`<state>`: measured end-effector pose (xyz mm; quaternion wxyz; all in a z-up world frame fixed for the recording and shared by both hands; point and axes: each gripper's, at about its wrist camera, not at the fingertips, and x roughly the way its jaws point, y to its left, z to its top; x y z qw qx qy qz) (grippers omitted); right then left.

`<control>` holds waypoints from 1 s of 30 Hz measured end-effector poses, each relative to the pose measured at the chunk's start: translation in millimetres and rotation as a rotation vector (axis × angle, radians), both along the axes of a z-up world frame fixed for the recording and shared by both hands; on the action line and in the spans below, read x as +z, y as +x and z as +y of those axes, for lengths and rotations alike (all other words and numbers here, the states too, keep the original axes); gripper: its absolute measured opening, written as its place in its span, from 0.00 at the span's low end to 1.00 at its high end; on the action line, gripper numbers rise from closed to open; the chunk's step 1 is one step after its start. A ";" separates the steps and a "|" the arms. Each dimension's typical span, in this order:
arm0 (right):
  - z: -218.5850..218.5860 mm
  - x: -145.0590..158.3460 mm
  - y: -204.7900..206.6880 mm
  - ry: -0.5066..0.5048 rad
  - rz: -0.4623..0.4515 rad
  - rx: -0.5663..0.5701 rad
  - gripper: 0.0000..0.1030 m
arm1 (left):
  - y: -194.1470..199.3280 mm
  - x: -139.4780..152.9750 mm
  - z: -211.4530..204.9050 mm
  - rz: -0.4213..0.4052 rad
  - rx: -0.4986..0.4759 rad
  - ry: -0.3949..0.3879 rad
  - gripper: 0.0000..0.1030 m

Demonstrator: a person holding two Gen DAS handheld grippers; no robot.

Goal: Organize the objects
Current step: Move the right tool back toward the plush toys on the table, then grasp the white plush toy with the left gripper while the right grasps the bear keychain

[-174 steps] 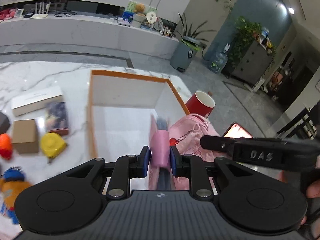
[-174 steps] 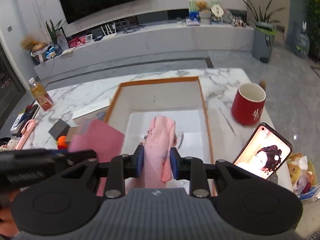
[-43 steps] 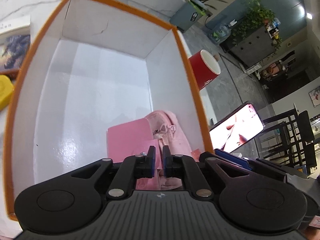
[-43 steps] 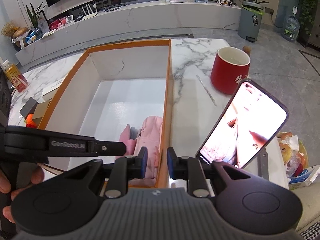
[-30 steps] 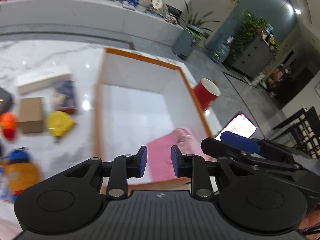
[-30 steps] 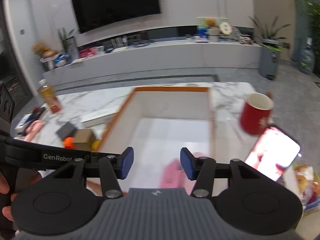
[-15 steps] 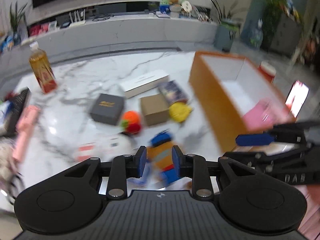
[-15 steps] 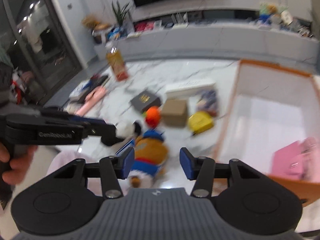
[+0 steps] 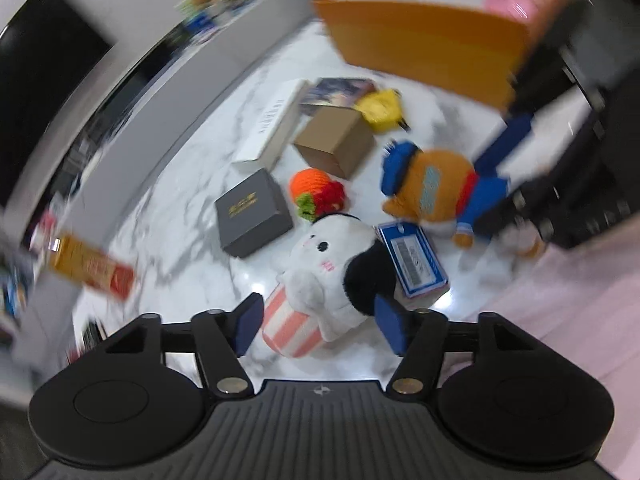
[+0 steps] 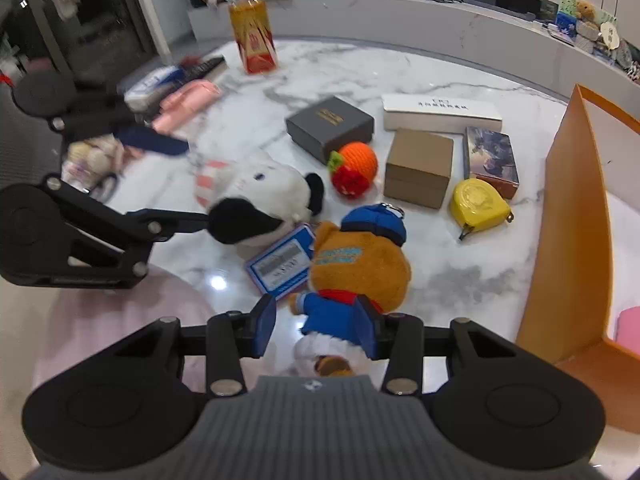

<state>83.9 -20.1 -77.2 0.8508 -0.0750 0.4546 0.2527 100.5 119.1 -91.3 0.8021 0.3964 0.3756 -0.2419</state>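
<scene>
Both grippers swung from orange box (image 10: 568,216) to toys on surface (image 10: 460,276). Left gripper (image 9: 318,326) jaws just spread around white plush (image 9: 320,272); right gripper (image 10: 316,330) jaws narrowing beside orange bear (image 10: 360,268), not yet pinching. Next pickups likely.

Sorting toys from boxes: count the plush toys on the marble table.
2 clearly: the white and black plush at the left gripper, and the orange bear between the right gripper fingers. A blurred pale thing far left may be another.
</scene>
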 end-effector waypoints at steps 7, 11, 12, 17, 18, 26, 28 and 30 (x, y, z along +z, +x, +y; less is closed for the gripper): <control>-0.4 -10.0 14.4 -0.070 -0.013 -0.018 0.42 | 20.2 -17.9 -5.4 0.062 -0.094 0.021 0.81; -13.6 -9.4 30.5 -0.041 0.021 -0.074 0.41 | 31.4 -25.7 -10.4 0.111 -0.114 0.035 0.83; -16.7 -8.5 34.1 -0.039 0.021 -0.088 0.40 | 33.7 -27.8 -11.7 0.105 -0.107 0.043 0.84; -25.3 1.3 41.4 -0.064 -0.035 -0.132 0.40 | 37.3 -43.8 -20.2 0.051 -0.088 0.141 0.84; -25.1 3.6 41.2 -0.065 -0.044 -0.132 0.40 | 37.6 -46.4 -21.9 0.039 -0.086 0.160 0.84; 12.6 -1.9 29.6 -0.172 -0.110 -0.029 0.43 | 50.8 -51.1 -14.6 -0.009 0.032 0.165 0.69; 20.7 -11.1 29.3 -0.233 -0.126 -0.026 0.50 | 56.0 -44.1 -9.4 0.027 0.094 0.098 0.69; 27.7 -17.6 26.2 -0.287 -0.170 -0.013 0.56 | 59.4 -37.6 -4.4 0.062 0.168 0.030 0.68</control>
